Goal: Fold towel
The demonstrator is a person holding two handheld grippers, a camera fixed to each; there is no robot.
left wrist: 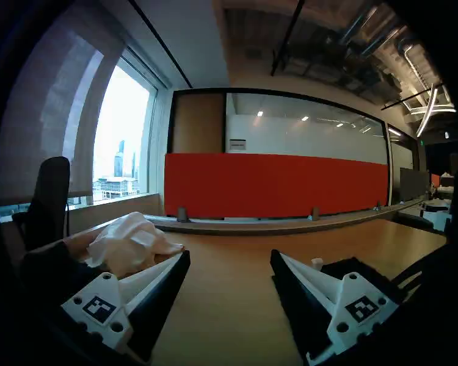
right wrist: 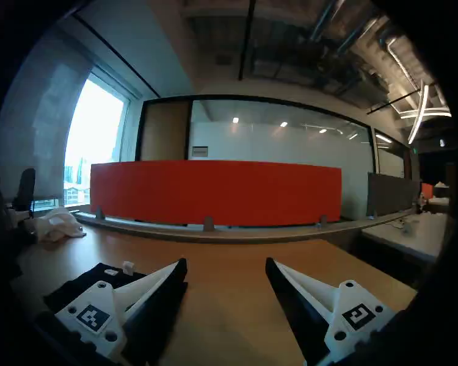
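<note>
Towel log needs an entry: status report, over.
Left claw open, empty. Right claw open, empty. Crumpled white cloth towel unfolded on light wooden desk, ungripped. Flat black cloth lies between claws.

Place: open-plan office.
- Desk: long wood top, running across both views.
- Divider: red panel, standing on small feet along the desk's far edge.
- Glass wall: rising behind the divider and closing off a white room; ceiling spots are glowing inside.
- Window: letting in daylight and showing towers outside. A blind is hanging partway down.
- Chair: black and high-backed, standing at the window end.
- Pipes: running bare under the ceiling, with ducts alongside.
- Strip lights: hanging and glowing at the right.
- Second desk: white top, standing beyond a grey screen.
</note>
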